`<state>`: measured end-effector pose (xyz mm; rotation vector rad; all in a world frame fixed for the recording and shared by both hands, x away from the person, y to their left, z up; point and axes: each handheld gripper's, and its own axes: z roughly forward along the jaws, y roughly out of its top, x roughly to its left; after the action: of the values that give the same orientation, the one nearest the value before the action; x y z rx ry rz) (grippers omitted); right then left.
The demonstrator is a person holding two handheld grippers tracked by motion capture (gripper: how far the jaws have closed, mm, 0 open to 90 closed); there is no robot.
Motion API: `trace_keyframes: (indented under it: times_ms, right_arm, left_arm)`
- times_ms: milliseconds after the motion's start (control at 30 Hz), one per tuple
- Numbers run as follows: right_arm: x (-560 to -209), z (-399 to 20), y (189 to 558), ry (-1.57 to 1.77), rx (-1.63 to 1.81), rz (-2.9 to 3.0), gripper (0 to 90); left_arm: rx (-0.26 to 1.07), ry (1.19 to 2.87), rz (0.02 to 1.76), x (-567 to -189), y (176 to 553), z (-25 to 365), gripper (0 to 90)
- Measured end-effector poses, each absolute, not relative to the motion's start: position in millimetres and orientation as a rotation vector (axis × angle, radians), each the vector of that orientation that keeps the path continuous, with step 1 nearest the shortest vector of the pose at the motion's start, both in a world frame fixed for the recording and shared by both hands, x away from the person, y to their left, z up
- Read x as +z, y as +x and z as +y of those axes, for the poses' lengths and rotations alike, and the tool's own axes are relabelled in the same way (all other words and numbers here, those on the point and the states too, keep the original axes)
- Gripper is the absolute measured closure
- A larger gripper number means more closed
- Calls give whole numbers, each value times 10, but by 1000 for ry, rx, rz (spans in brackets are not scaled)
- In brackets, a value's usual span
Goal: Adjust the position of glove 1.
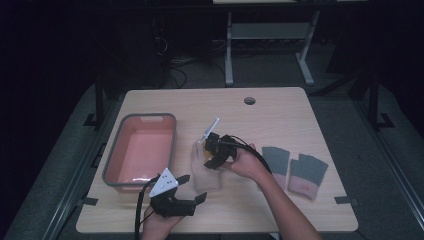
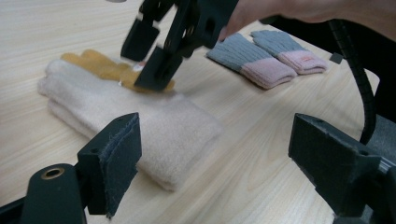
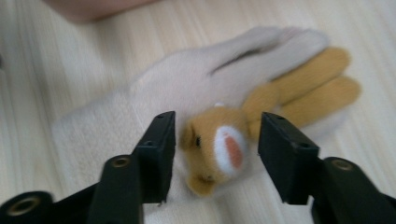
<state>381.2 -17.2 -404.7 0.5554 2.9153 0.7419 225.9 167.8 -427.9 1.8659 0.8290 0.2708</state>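
Your left claw (image 1: pixel 192 188) rests low at the near edge of the surface (image 1: pixel 280 107), held level with its jaws spread and nothing between them, aimed at the cuff end of the cream glove (image 2: pixel 154 126) lying flat mid-surface, right of the pink-lined grey bin (image 1: pixel 141 150). Your right claw (image 1: pixel 212 151) comes in over that glove with your forearm angled in from the lower right and the wrist bent down; its jaws stand apart, straddling without gripping the tan animal-face glove (image 3: pixel 261 126) lying on the cream one. Two grey-and-pink fingerless gloves (image 1: pixel 295 167) lie farther right.
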Motion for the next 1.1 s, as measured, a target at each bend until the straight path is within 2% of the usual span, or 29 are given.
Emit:
trace_keyframes:
  times_ms: [200,467,667,867,1100]
  right_arm:
    - [-3972,-81,3818,543,742,2891,394]
    - [-4064,224,3875,566,654,2911,388]
    - [-4182,317,3937,571,614,2934,371]
    - [-4232,308,3940,542,544,2941,396]
    - [-4223,107,3954,553,532,2933,395]
  left_arm:
    - [275,1867,815,-4271,2257,1661,173]
    - [277,1870,796,-4254,2231,1654,173]
    - [213,1870,796,-4275,2246,1651,173]
    - [206,1878,781,-4269,2240,1619,173]
    - [190,1892,788,-4295,2263,1601,159]
